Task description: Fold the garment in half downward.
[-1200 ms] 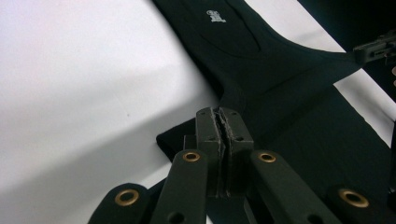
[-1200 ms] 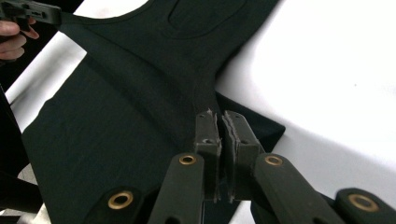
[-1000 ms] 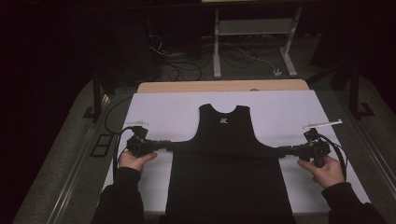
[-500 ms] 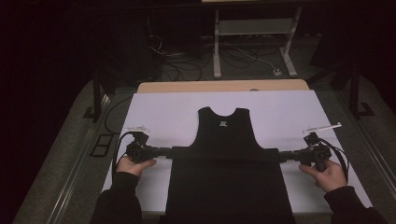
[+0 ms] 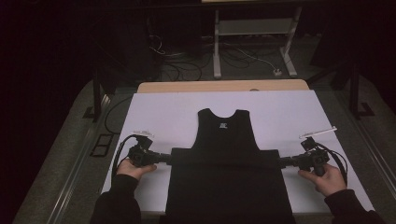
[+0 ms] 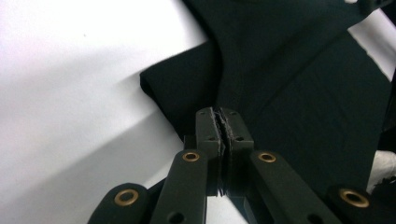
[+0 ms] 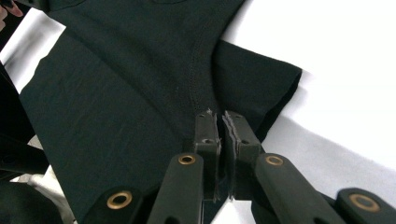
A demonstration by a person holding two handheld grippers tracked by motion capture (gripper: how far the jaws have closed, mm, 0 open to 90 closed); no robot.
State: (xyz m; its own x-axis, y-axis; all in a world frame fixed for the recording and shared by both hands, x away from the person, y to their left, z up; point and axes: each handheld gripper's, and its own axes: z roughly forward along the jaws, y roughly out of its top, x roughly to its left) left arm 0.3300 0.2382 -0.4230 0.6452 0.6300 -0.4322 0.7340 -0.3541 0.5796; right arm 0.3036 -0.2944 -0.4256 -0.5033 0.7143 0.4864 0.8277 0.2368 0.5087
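While both sets of jaws are pressed together, each pinches black fabric — the left gripper (image 6: 223, 125) grips the black t-shirt (image 6: 299, 93) at a fold near its sleeve, jaw pads closed tight with cloth between them. Right gripper (image 7: 220, 125) does the same on the opposite side, clamped on the shirt (image 7: 140, 93) just by a stitched seam, short sleeve spreading to the right of its jaws in the right gripper view.

High view: left gripper (image 5: 163, 157) at the shirt's left edge, held by the left hand (image 5: 133, 168); right gripper (image 5: 286, 162) at the shirt's right edge, held by the right hand (image 5: 327, 178). Black t-shirt (image 5: 229, 177) lies flat, centred on the white sheet (image 5: 163, 112), collar end pointing away from the person, lower part doubled over so a straight horizontal fold runs between the two grippers. White sheet covers the wooden table (image 5: 187, 87) — a bare strip shows at the far edge. Dark sleeves enter from the bottom. Cables (image 5: 177, 58) on the floor beyond the table.
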